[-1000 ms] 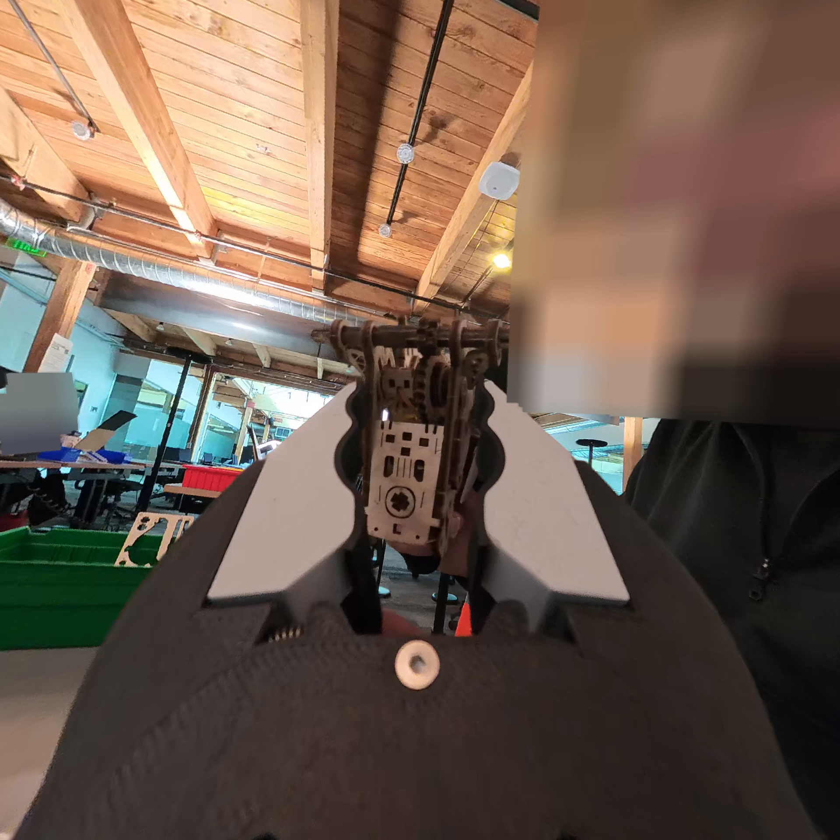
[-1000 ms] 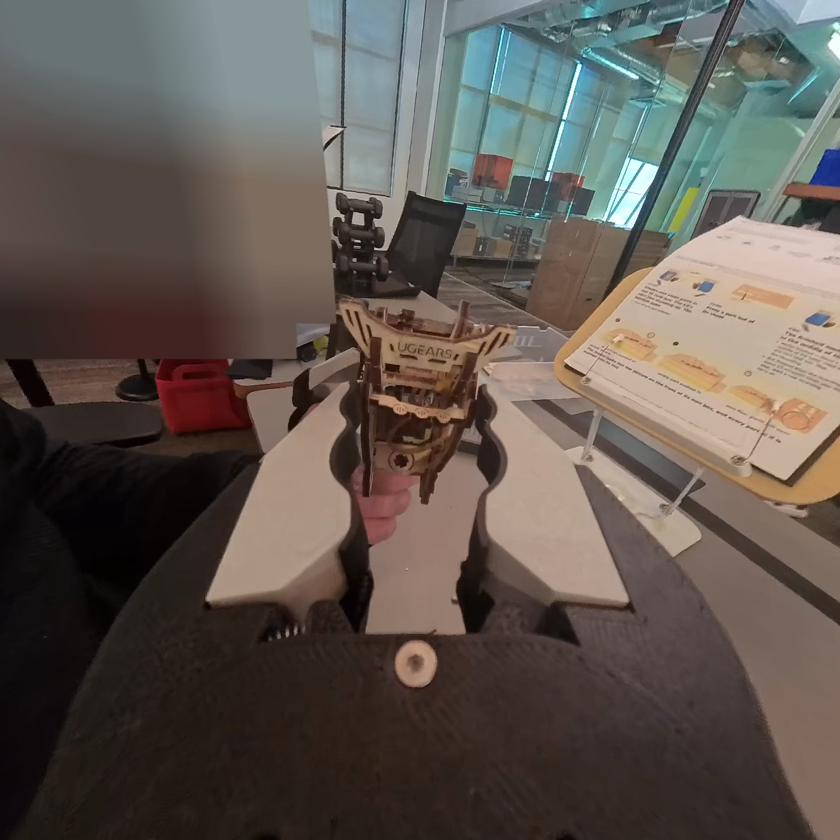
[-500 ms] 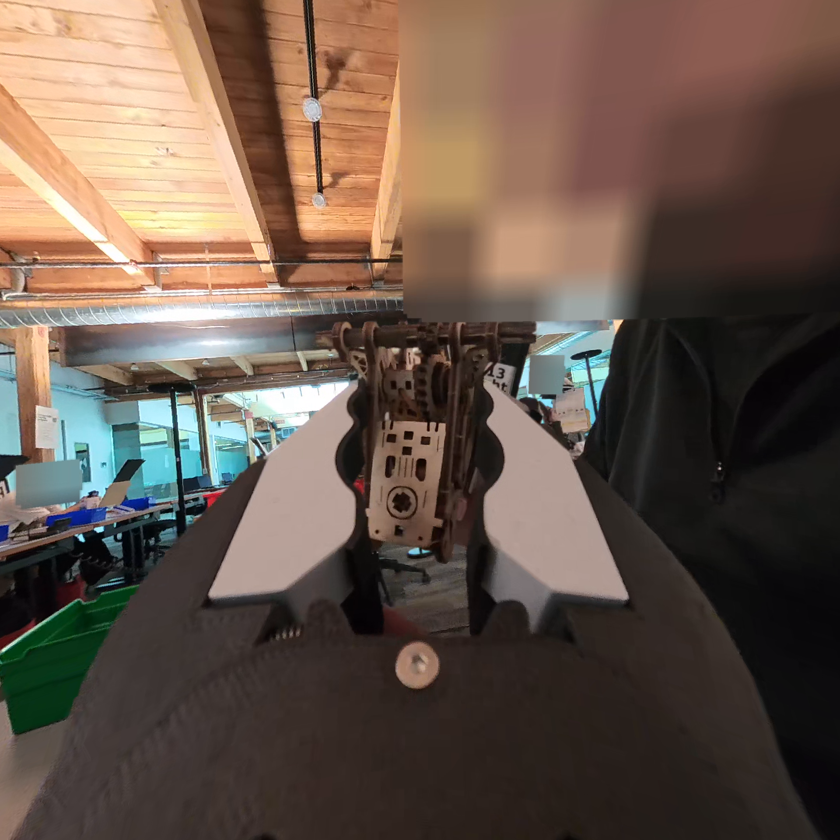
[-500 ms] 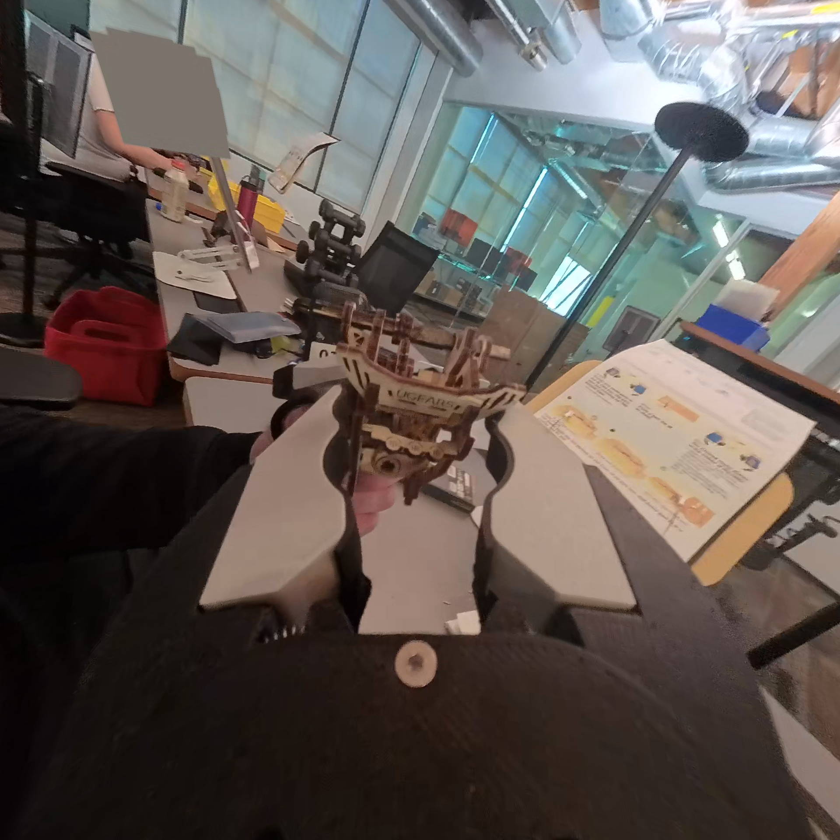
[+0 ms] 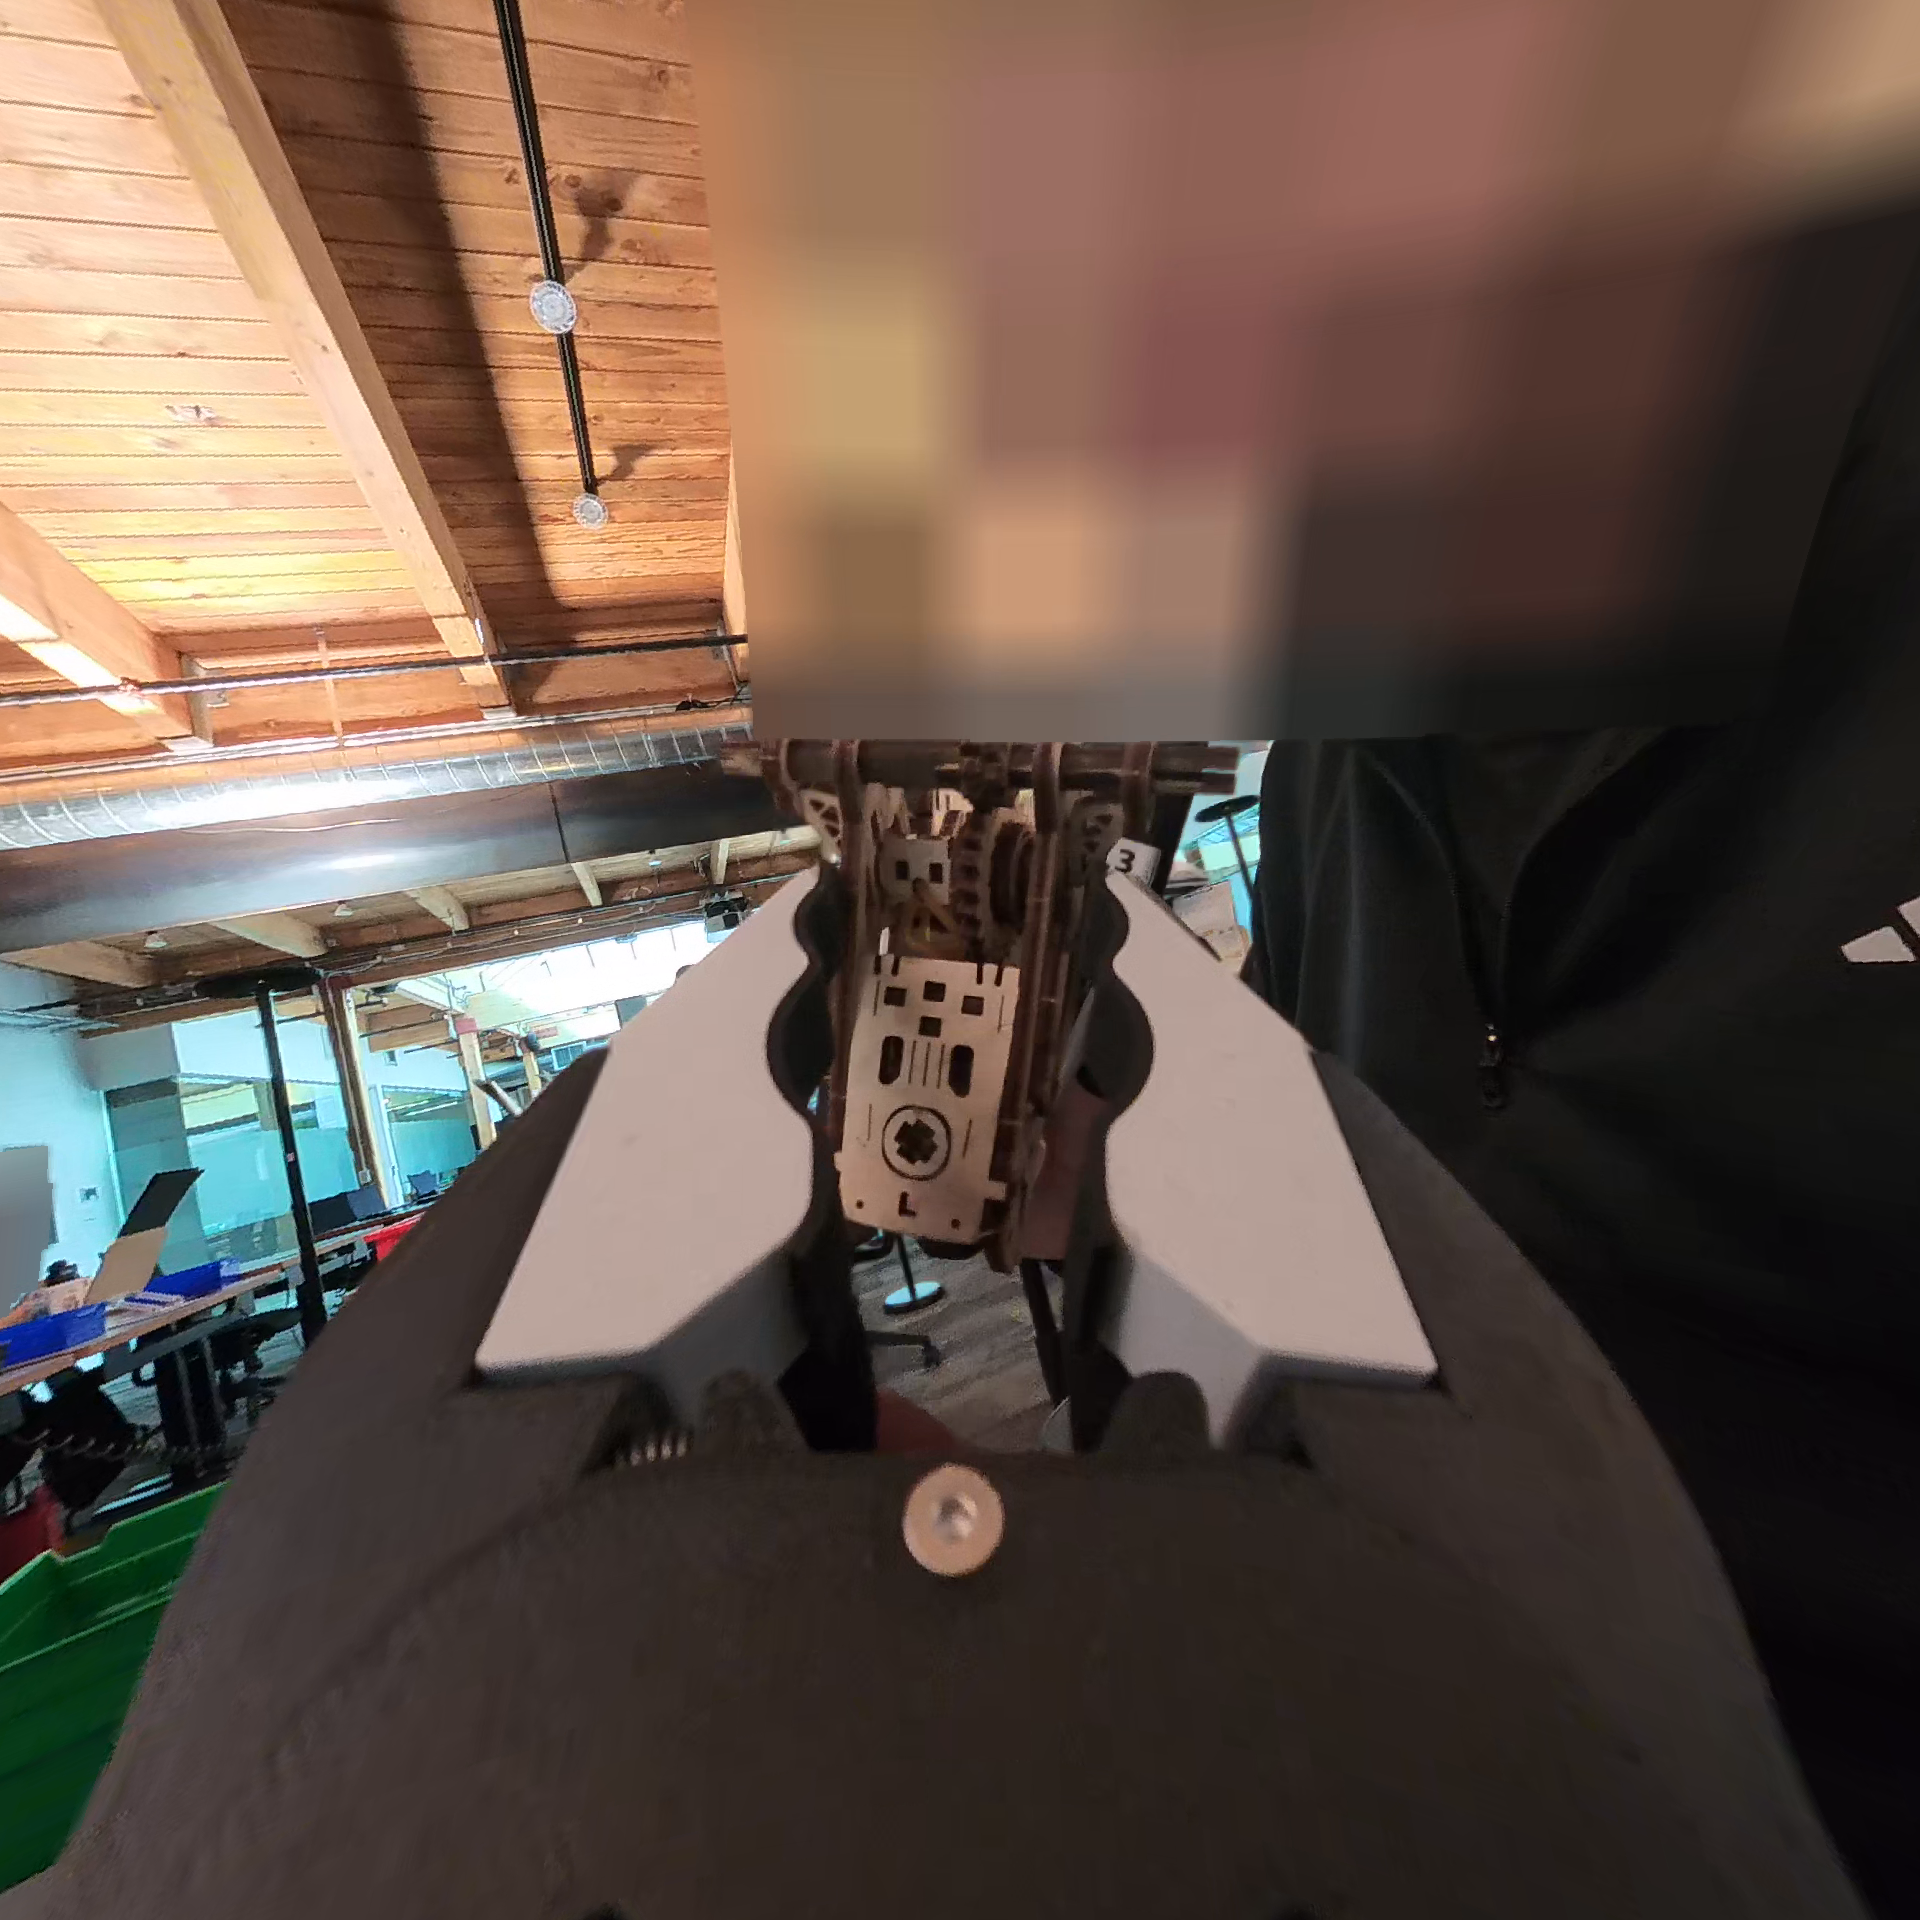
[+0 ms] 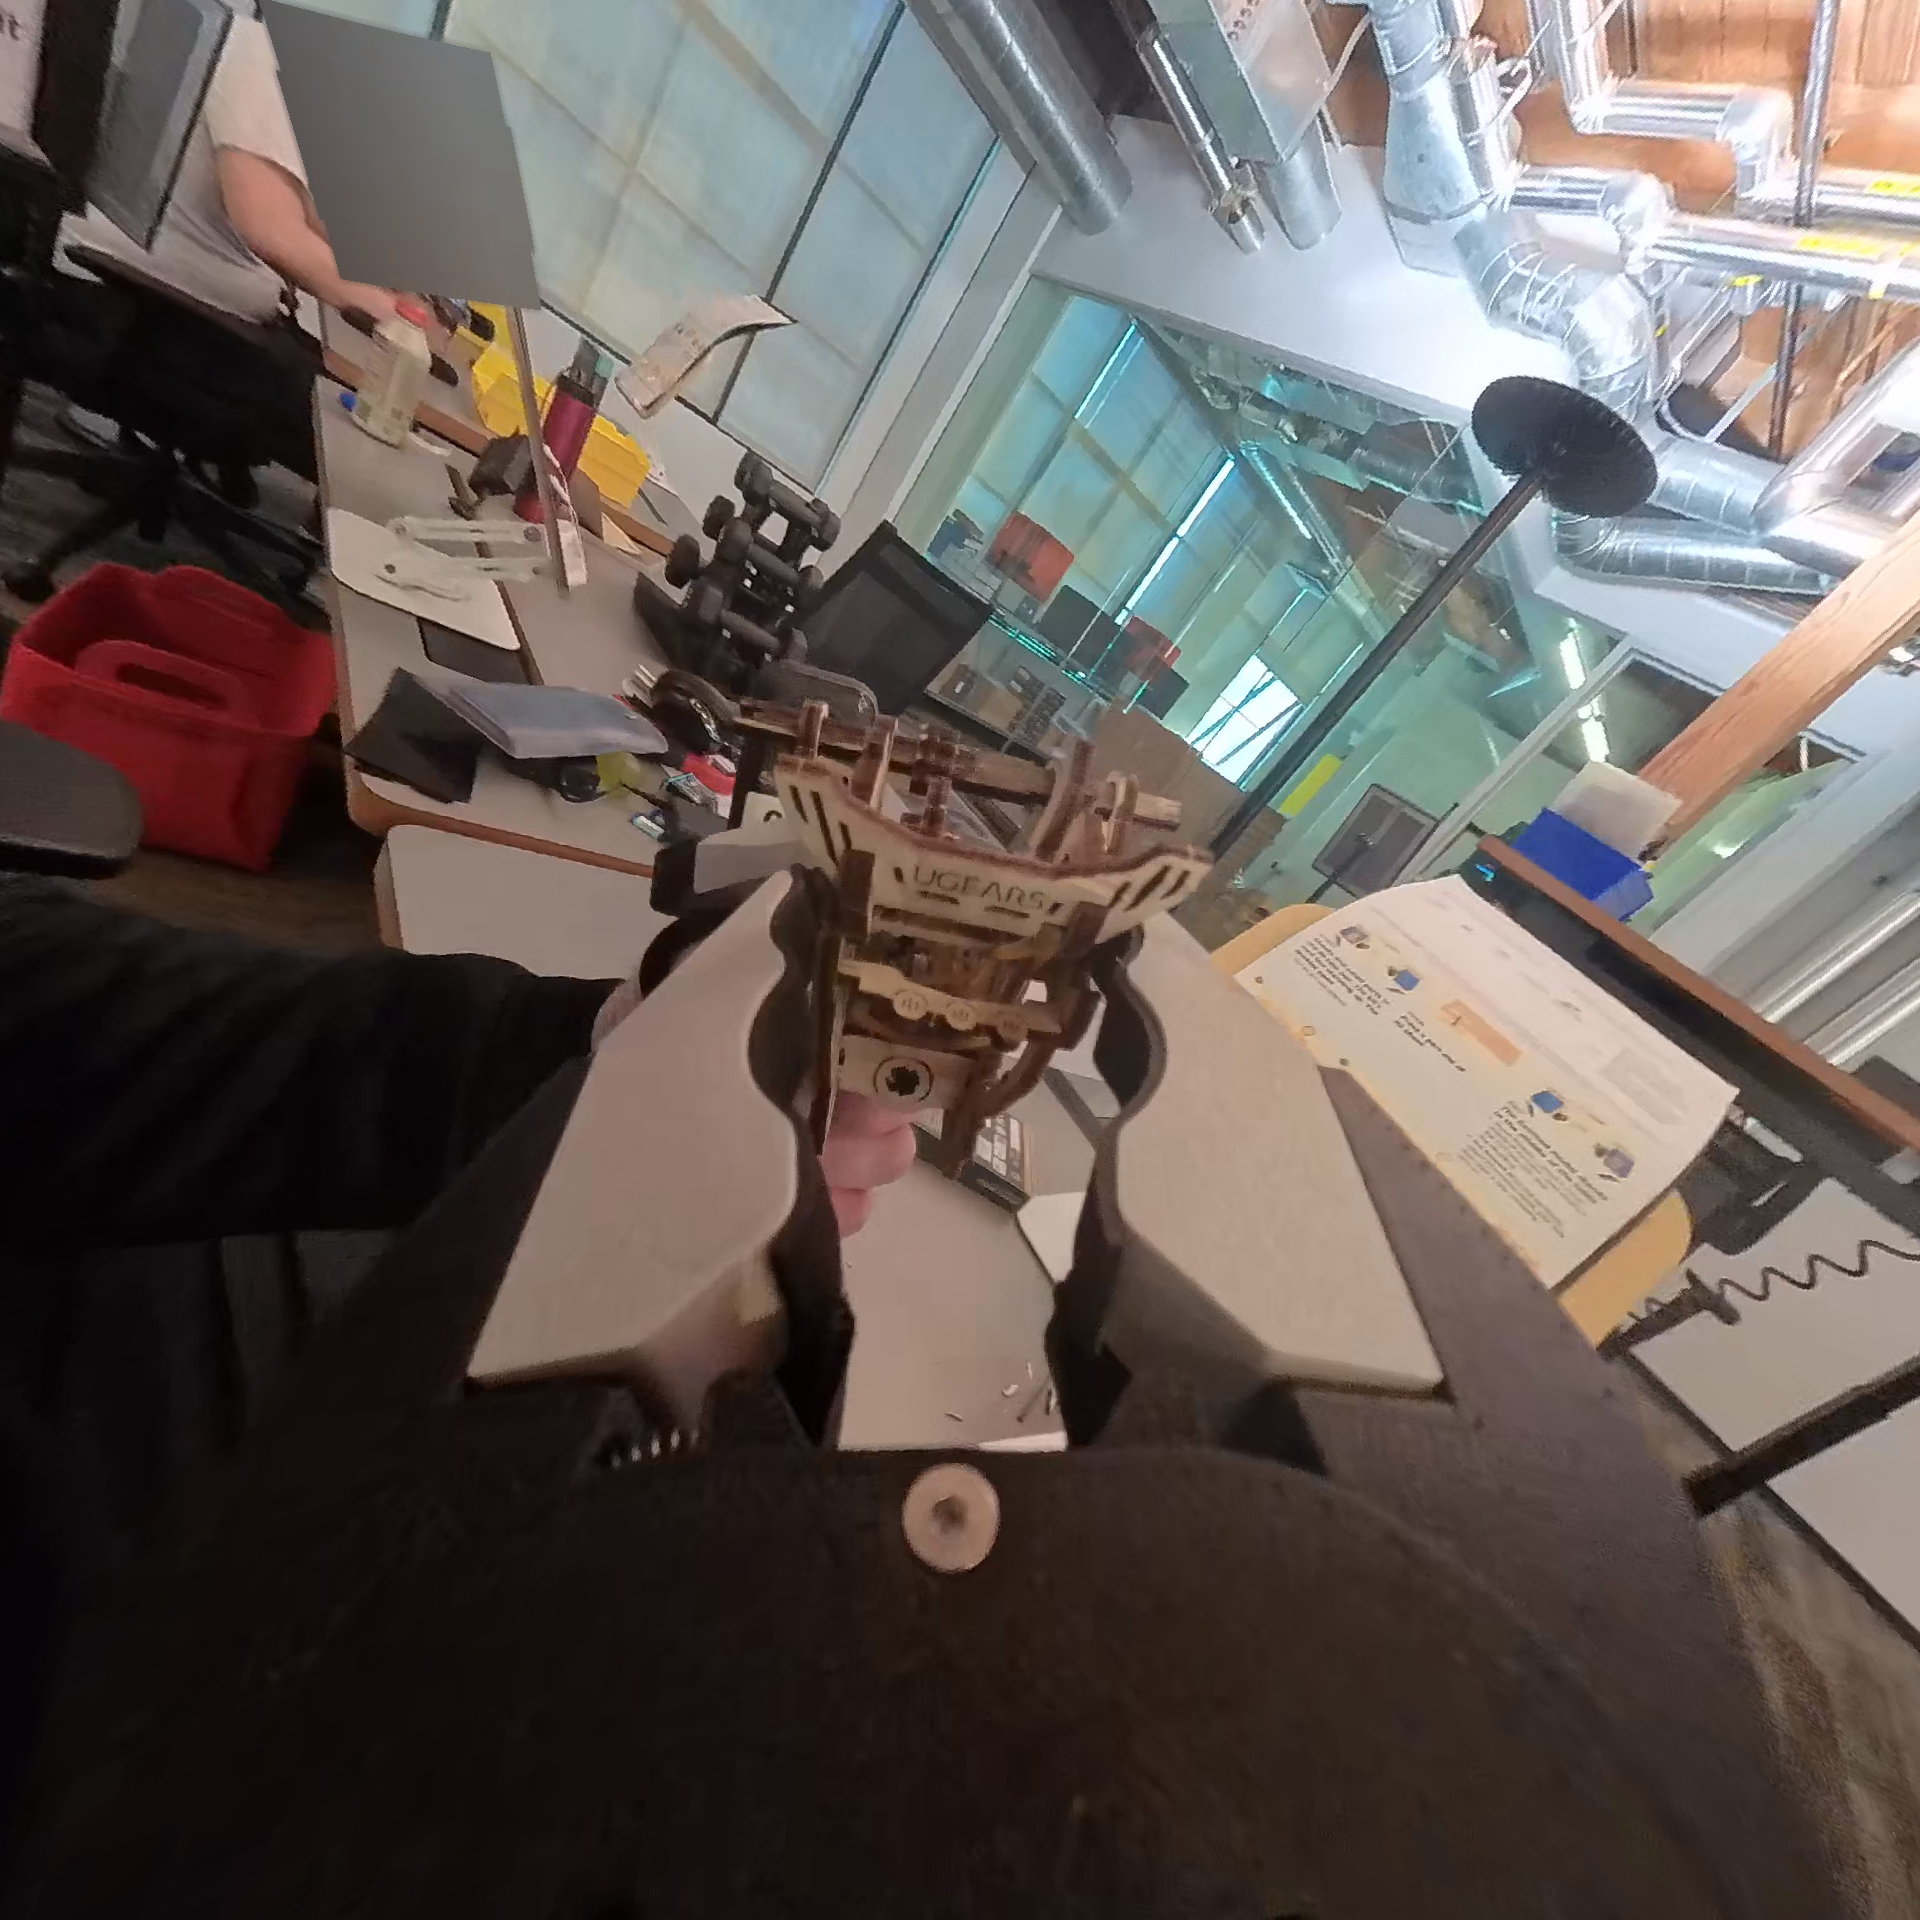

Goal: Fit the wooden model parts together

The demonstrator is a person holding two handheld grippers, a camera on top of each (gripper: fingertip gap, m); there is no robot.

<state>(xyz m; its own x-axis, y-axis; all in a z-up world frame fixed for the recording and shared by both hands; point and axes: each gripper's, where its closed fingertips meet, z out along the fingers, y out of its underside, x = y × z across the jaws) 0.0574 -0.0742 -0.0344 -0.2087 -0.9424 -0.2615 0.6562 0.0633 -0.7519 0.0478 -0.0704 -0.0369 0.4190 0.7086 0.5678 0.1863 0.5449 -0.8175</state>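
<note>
Both grippers clamp the same wooden model [image 5: 940, 1049] in mid-air. The left gripper [image 5: 961, 987] pinches its side plates, and the right gripper [image 6: 951, 997] squeezes the frame. It's pale laser-cut ply with a slotted panel, dark gears and an axle on the far end.

Grey desk [image 6: 935, 1340] seen between the fingers in right wrist view; a few small pale wood scraps [image 6: 1013, 1392] lie on it. Document stand [image 6: 1621, 1247] with an open instruction sheet [image 6: 1475, 1060] sits toward its right edge.
</note>
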